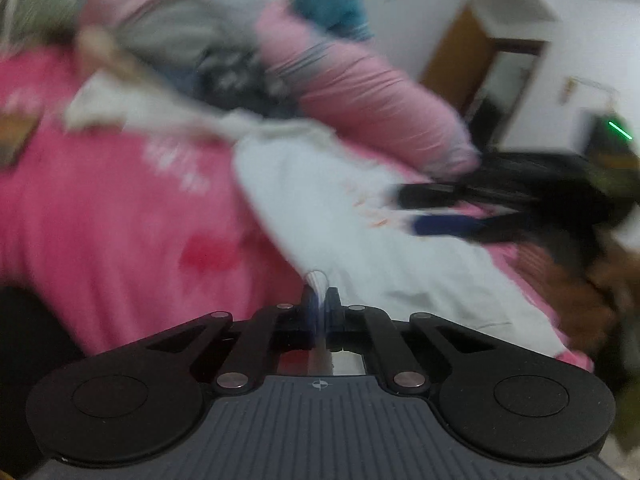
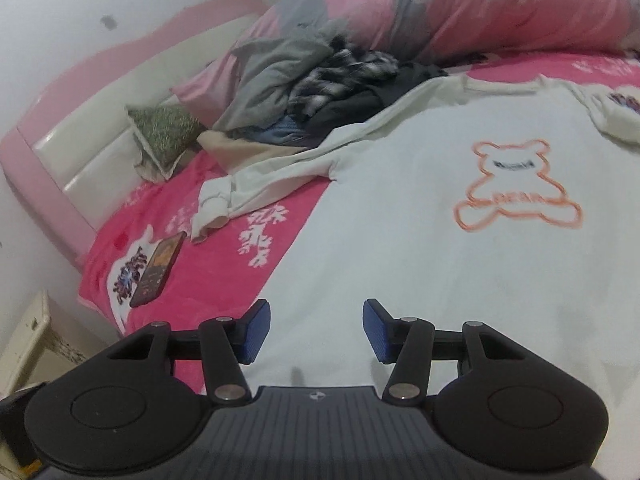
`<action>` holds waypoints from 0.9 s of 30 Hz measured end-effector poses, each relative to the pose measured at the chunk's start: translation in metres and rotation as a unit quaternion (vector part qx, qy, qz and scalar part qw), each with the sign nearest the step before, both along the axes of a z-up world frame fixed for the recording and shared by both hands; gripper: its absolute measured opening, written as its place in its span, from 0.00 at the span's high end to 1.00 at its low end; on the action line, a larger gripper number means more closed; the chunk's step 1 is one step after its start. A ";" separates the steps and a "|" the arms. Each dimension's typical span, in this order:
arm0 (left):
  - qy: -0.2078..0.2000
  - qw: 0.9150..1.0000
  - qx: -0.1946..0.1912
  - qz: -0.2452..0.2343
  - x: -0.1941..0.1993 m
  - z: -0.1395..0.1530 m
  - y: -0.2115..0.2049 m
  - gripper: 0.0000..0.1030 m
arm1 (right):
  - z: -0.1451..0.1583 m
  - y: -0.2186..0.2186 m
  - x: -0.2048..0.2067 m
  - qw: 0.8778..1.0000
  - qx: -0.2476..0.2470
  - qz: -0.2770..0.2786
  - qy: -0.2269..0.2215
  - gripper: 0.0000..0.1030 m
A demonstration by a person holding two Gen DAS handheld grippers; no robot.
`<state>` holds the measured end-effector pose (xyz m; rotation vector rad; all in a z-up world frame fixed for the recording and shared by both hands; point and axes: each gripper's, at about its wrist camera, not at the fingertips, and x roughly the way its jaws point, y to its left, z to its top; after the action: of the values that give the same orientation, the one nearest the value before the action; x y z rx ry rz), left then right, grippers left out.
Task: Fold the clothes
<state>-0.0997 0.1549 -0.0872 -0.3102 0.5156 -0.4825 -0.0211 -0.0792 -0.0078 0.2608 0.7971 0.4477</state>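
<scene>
White sweatshirt (image 2: 420, 216), orange bear print; spread flat on the pink bed (image 2: 224, 280); soft, light, limp, likely to sag; best taken at hem or sleeve cuff at 10 o'clock; left claw (image 1: 319, 292) pinching its edge; right claw (image 2: 316, 330) spread above the hem.

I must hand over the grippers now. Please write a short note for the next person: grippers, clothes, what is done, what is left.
Left gripper: shut on the hem of the white sweatshirt.
Right gripper: open above the sweatshirt, holding nothing.
The sweatshirt lies spread on the pink bedspread, bear print up.
Unfolded pile of clothes waits near the pillows; a phone lies beside the sleeve.
Done: no fold yet. Left: fold all.
</scene>
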 end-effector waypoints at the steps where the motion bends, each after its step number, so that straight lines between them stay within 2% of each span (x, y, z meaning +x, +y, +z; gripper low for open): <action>1: -0.013 1.000 0.007 -0.006 -0.001 0.002 -0.003 0.98 | 0.002 0.009 0.009 1.000 -0.010 0.008 0.001 0.46; 5: -0.054 0.998 0.027 -0.025 -0.002 0.008 -0.014 0.98 | 0.004 0.056 0.044 0.995 -0.075 0.058 -0.002 0.42; 8: -0.073 0.996 0.025 -0.038 0.000 0.010 -0.017 0.98 | -0.007 0.091 0.064 0.981 -0.159 0.110 0.003 0.43; 10: -0.078 0.996 0.018 -0.044 0.001 0.009 -0.015 0.99 | -0.020 0.106 0.073 0.967 -0.219 0.131 0.010 0.70; 11: -0.081 0.996 0.015 -0.047 0.002 0.009 -0.015 0.99 | -0.023 0.108 0.076 0.963 -0.234 0.131 0.012 0.98; 13: -0.083 0.995 0.002 -0.050 0.001 0.008 -0.009 0.99 | -0.015 0.092 0.083 0.978 -0.177 0.105 0.019 0.98; 14: -0.085 0.995 -0.005 -0.052 0.001 0.008 -0.006 0.99 | -0.009 0.079 0.086 0.987 -0.130 0.086 0.024 0.98; 16: -0.087 0.995 -0.014 -0.056 0.003 0.006 -0.001 0.99 | 0.000 0.056 0.089 0.997 -0.046 0.058 0.033 0.98; 23: -0.079 0.994 -0.032 -0.075 0.009 0.004 0.014 0.99 | -0.013 0.036 0.094 0.995 0.074 0.026 0.060 0.98; 27: -0.064 0.994 -0.035 -0.076 0.007 -0.001 0.025 0.99 | -0.028 0.042 0.104 0.991 0.109 0.031 0.078 0.98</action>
<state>-0.0928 0.1800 -0.0882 -0.3072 0.4002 -0.6649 0.0827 -0.0371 -0.0363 0.4792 0.9114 0.5797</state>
